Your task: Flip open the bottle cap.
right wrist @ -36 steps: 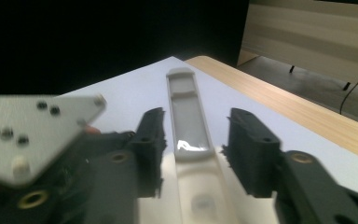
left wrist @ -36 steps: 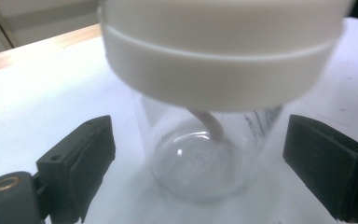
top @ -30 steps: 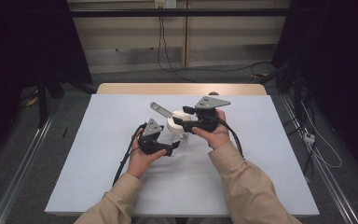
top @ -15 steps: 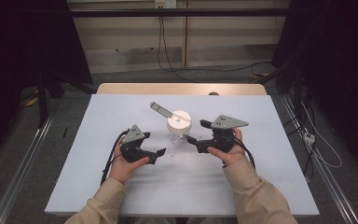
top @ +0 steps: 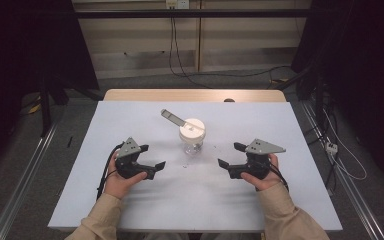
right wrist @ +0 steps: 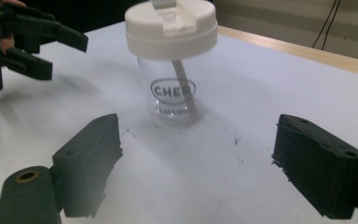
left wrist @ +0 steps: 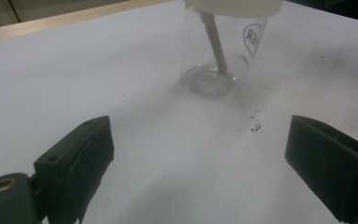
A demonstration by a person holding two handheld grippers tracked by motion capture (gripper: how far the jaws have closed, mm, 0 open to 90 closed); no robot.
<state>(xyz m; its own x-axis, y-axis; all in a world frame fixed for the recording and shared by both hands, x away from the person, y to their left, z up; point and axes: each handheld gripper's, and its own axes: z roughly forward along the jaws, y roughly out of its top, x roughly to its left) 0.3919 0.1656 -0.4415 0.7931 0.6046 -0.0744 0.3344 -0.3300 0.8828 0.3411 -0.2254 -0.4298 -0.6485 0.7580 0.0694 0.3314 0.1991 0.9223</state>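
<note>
Both my claws gape empty, jaws just widened: left claw (top: 152, 163), right claw (top: 226, 161). The cup (top: 192, 136) stands mid-tabletop (top: 130, 210) between them; a careless nudge could topple it.

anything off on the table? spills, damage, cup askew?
Nothing serious. The cup stands upright with its white lid on. Only a few dark specks mark the white table beside it. No spill is visible.
</note>
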